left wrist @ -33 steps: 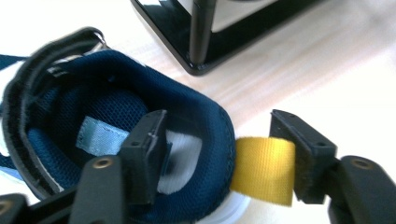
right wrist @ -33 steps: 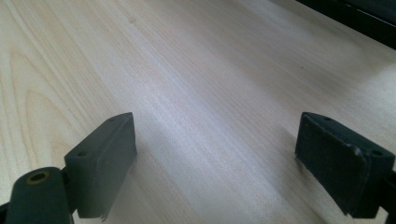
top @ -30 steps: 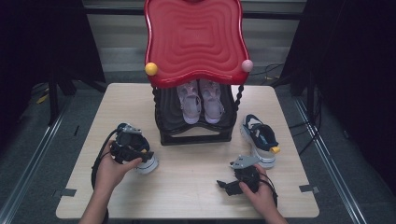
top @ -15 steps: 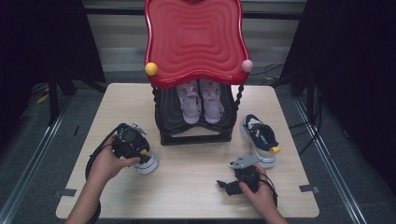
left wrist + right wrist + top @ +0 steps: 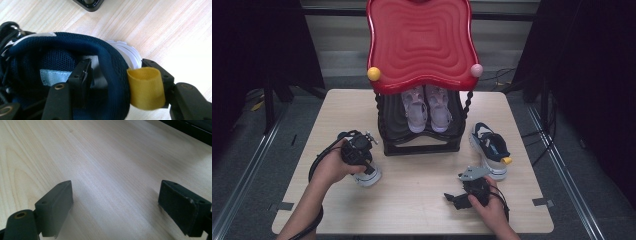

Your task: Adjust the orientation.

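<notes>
Here the black rack point(image 5: 422, 142) holds a pale pair of shoes point(image 5: 428, 107).

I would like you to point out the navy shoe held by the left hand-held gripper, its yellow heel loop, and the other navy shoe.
navy shoe point(image 5: 110, 62): left gripper view, padded collar.
yellow heel loop point(image 5: 146, 88): left gripper view, loop's middle.
other navy shoe point(image 5: 489, 147): high view, upper.

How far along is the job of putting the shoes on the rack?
Done: the pale lilac pair sits in the black shoe rack. In hand: the left hand-held gripper has just been closing on the navy mesh trainer's heel. Left: racking it and its mate; the right hand-held gripper is open.
</notes>
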The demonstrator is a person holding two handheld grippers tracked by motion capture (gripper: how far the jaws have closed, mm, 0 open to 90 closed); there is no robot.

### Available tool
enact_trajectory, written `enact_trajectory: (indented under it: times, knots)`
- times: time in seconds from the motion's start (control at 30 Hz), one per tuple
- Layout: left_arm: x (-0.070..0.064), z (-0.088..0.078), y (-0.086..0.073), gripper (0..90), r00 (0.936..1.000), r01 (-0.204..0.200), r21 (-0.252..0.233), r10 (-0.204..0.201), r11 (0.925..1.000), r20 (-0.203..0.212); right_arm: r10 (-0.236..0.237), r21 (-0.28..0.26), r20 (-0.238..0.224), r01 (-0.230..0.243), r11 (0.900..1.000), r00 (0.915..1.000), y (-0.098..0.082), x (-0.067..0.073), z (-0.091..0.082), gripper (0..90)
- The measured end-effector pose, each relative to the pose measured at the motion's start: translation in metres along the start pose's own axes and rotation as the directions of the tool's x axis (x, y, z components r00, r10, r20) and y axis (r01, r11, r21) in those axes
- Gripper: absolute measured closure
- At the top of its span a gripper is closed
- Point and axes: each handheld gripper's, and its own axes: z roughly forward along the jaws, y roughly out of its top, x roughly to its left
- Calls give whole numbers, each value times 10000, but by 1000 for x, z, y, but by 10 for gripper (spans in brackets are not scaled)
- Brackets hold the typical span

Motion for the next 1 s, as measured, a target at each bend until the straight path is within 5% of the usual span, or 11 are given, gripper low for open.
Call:
enact_trajectory:
  times: [0.17,0.3,0.43,0.77,1.0]
  knots:
    - [2,5,2,509,9996,-24,496,10,9988,269,10,4,-1,-10,10000,10000,0,0,0,120]
    - [-3,2,3,634,9999,-20,450,14,9990,152,9,4,-1,-9,10000,10000,0,0,0,120]
    - [-6,1,1,668,9994,82,439,-97,9990,340,0,3,-1,0,10000,10000,0,0,0,120]
    - [-14,2,1,647,9965,-383,729,326,9966,770,-43,5,-35,43,10000,10000,0,0,0,120]
    - [-11,8,3,613,9931,-249,1111,118,9935,1170,-46,8,-36,46,10000,10000,0,-1,0,120]
